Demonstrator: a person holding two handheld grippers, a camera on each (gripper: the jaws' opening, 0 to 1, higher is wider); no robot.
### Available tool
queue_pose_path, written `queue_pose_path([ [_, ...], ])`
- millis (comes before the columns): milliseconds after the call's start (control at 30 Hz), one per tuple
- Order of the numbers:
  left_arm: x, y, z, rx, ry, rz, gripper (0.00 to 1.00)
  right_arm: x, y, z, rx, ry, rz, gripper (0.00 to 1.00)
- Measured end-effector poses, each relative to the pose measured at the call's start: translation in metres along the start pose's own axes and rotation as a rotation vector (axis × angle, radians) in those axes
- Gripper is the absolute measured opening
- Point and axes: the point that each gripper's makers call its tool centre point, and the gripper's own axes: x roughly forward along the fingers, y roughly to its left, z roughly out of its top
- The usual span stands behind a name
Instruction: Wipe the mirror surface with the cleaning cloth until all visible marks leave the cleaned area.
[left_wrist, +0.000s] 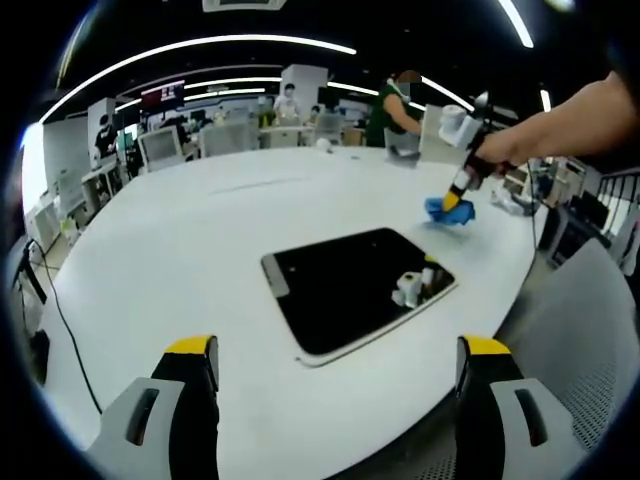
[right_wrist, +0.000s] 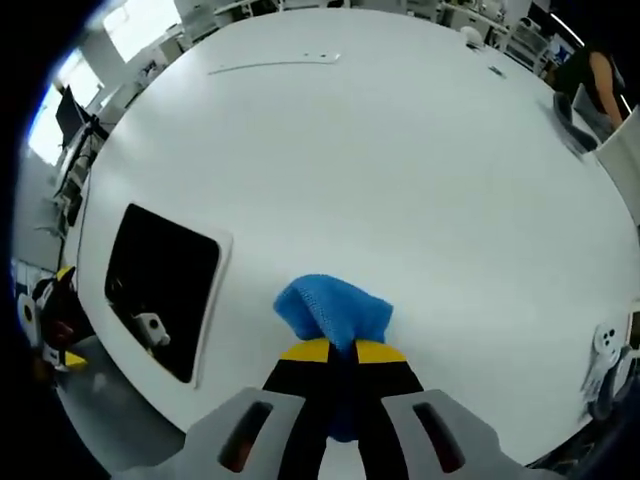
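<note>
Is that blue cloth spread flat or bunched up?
Bunched up: the blue cloth is pinched between the right gripper's closed jaws, crumpled on the white table.

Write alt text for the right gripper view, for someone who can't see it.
The right claw is shut on a blue cleaning cloth, holding it over a white table. The dark rectangular mirror lies flat to the left, apart from the cloth.
</note>
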Motion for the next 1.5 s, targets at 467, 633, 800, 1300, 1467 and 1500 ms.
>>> queue_pose_path([
  [467, 0.000, 0.001, -0.001, 0.003, 0.004, 0.001, 0.99, 0.004, 0.030, 0.003, -0.011, 0.010, 0.040, 0.01],
  [633, 0.000, 0.002, -0.001, -0.001, 0.004, 0.005, 0.99, 0.008, 0.042, 0.007, -0.004, 0.012, 0.060, 0.01],
  [800, 0.000, 0.001, -0.001, 0.000, 0.006, 0.006, 0.99, 0.012, 0.060, 0.013, -0.004, 0.011, 0.077, 0.01],
  [1300, 0.002, 0.003, -0.003, -0.003, 0.006, 0.003, 0.99, 0.022, 0.099, 0.034, 0.056, 0.006, 0.145, 0.01],
  [1467, 0.001, 0.005, 0.002, 0.037, -0.013, 0.019, 0.99, 0.028, 0.108, 0.036, 0.053, 0.009, 0.149, 0.01],
  [1500, 0.001, 0.005, 0.003, 0.040, -0.017, 0.022, 0.99, 0.028, 0.112, 0.036, 0.073, 0.008, 0.166, 0.01],
])
